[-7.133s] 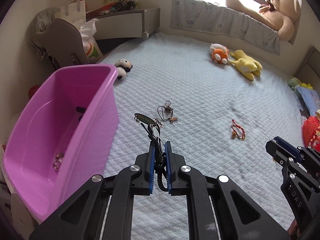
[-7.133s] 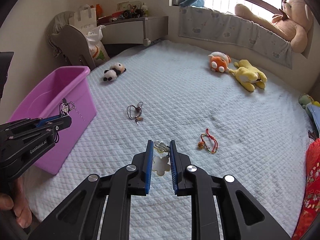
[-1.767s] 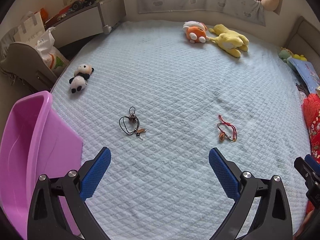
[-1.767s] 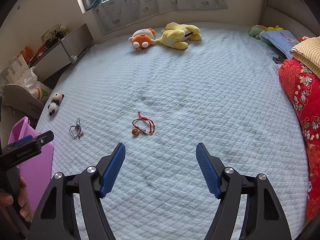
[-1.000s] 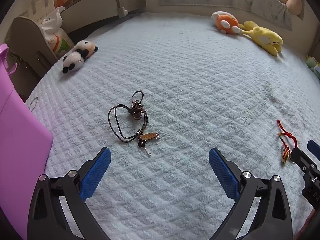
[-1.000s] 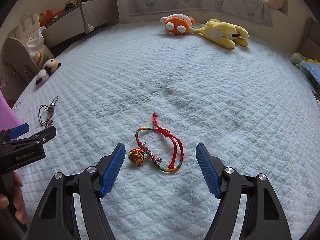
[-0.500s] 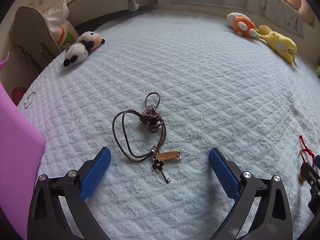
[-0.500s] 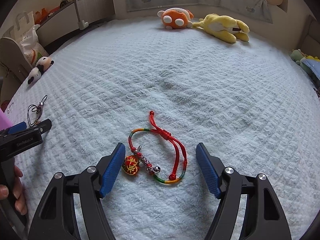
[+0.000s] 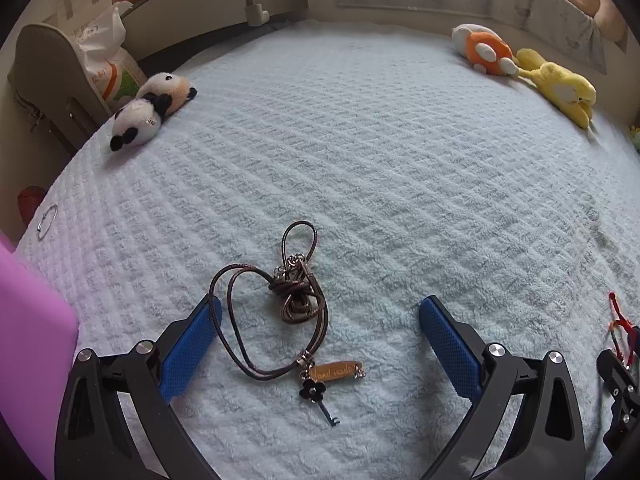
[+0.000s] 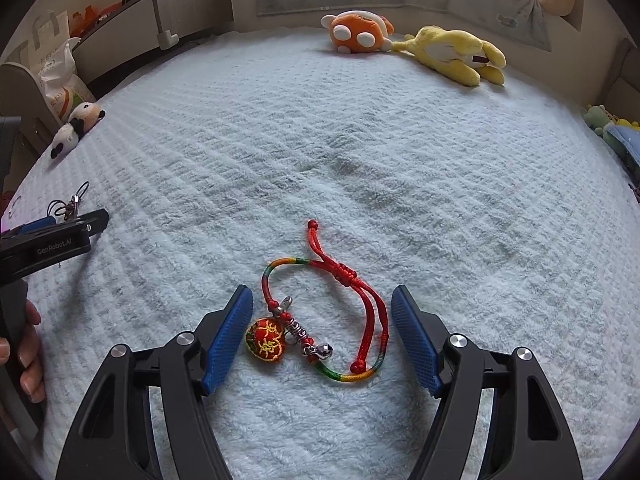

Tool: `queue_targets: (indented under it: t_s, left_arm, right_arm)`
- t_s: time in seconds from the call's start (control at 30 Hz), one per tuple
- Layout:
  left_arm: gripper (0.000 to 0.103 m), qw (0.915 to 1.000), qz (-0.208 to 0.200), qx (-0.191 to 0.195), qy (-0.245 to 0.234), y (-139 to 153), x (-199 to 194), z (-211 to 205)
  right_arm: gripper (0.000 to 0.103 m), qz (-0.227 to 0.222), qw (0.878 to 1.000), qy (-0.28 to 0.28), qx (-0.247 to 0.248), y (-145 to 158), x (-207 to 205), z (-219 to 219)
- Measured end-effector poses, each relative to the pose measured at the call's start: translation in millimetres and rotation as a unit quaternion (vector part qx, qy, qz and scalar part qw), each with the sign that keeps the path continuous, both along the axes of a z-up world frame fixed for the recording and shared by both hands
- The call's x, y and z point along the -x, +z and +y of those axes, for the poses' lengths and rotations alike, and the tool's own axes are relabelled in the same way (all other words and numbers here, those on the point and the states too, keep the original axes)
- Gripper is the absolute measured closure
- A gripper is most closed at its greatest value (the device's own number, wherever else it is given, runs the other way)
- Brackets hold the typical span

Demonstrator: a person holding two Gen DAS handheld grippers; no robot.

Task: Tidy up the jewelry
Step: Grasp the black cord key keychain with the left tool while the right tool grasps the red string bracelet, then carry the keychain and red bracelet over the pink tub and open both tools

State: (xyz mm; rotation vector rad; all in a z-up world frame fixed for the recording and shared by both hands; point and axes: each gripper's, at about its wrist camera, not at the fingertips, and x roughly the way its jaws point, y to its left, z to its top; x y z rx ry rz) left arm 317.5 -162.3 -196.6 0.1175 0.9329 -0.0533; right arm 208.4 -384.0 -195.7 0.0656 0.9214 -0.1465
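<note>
A brown cord necklace (image 9: pixel 296 304) with a small plate, a black flower and a key charm lies on the pale blue bedspread (image 9: pixel 360 160). My left gripper (image 9: pixel 320 340) is open just above it, with the cord between the blue pads and nothing gripped. In the right wrist view a red and rainbow cord bracelet (image 10: pixel 332 312) with a round embroidered charm and a bell lies on the bedspread (image 10: pixel 360 140). My right gripper (image 10: pixel 322 332) stands open around it, pads apart from it. The left gripper (image 10: pixel 64 236) shows at that view's left edge.
The pink bin's (image 9: pixel 28 340) wall fills the lower left. A small ring (image 9: pixel 47 221) lies near the bed's edge. A panda toy (image 9: pixel 148 110), an orange toy (image 9: pixel 482 52) and a yellow toy (image 9: pixel 560 92) lie at the far side. A hand (image 10: pixel 28 352) holds the left gripper.
Both grippers have come lower and closer to the bedspread. The necklace now lies between the left pads and the bracelet between the right pads. Both stayed open.
</note>
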Motion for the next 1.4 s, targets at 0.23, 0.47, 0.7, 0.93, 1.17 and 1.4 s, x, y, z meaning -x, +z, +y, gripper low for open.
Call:
queue_targets:
  t_s: [0.23, 0.47, 0.7, 0.93, 1.17, 1.4]
  left_arm:
    - [0.006, 1.0, 0.0, 0.002, -0.003, -2, -9, 0]
    - [0.043, 0.9997, -0.003, 0.013, -0.021, 3, 7, -8]
    - [0.09, 0.9996, 0.001, 0.017, -0.021, 10, 24, -9]
    - [0.091, 0.9991, 0.015, 0.033, -0.02, 21, 49, -3]
    - [0.091, 0.9979, 0.034, 0.039, -0.039, 44, 96, -5]
    - [0.091, 0.9961, 0.052, 0.043, -0.056, 97, 153, 0]
  right_arm:
    - [0.043, 0.002, 1.0, 0.009, -0.001, -1, -1, 2]
    - [0.069, 0.0, 1.0, 0.026, 0.005, 0, 0, 10]
    - [0.091, -0.007, 1.0, 0.026, -0.015, 7, 7, 8]
    - [0.091, -0.009, 0.999, 0.019, -0.031, 18, 26, 7]
    - [0.091, 0.002, 0.999, 0.02, -0.05, 41, 64, 13]
    - [0.091, 0.019, 0.997, 0.039, -0.059, 94, 114, 25]
